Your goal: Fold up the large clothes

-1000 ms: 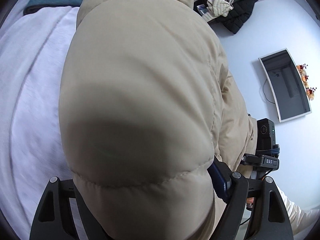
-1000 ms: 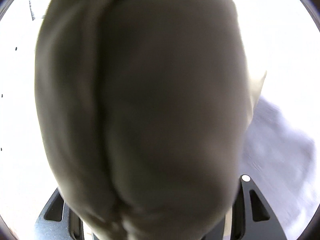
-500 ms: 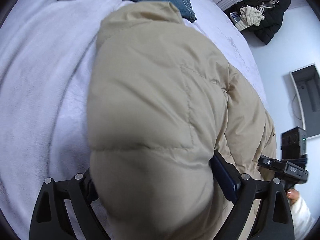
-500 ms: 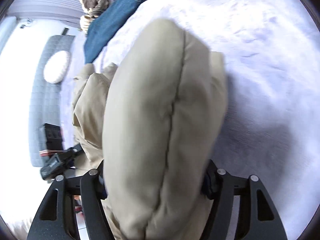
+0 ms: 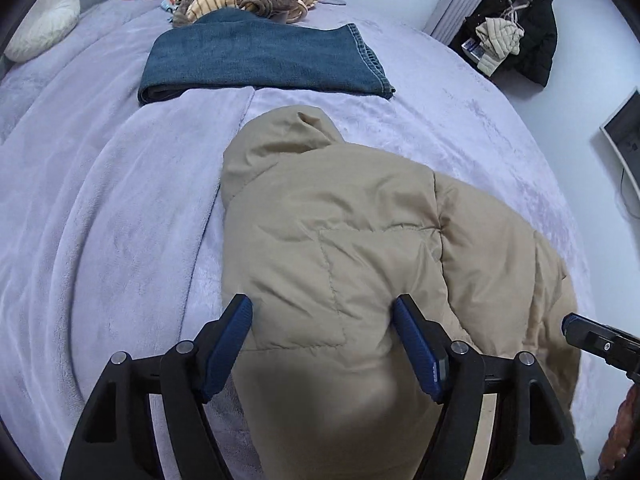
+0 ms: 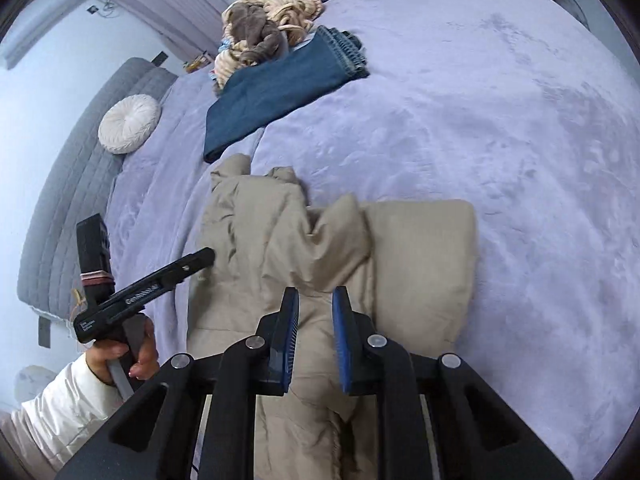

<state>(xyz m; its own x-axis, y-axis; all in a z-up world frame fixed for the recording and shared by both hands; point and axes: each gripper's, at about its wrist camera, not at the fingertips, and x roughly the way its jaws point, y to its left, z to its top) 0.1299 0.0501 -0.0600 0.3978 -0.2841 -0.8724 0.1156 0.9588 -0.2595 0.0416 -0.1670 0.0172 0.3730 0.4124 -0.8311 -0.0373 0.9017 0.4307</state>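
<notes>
Left gripper (image 5: 322, 320) at bottom centre, jaws spread wide around the jacket's (image 5: 352, 248) puffy bulk, apparently not pinching. Right gripper (image 6: 314, 312) is narrowed to a slim gap, a ridge of fabric between the pads; pinched or loose, I cannot tell. Jacket lies mid-frame on the bed (image 6: 500, 100), probably just laid down. Beyond, upper frame, folded jeans (image 5: 256, 60).
</notes>
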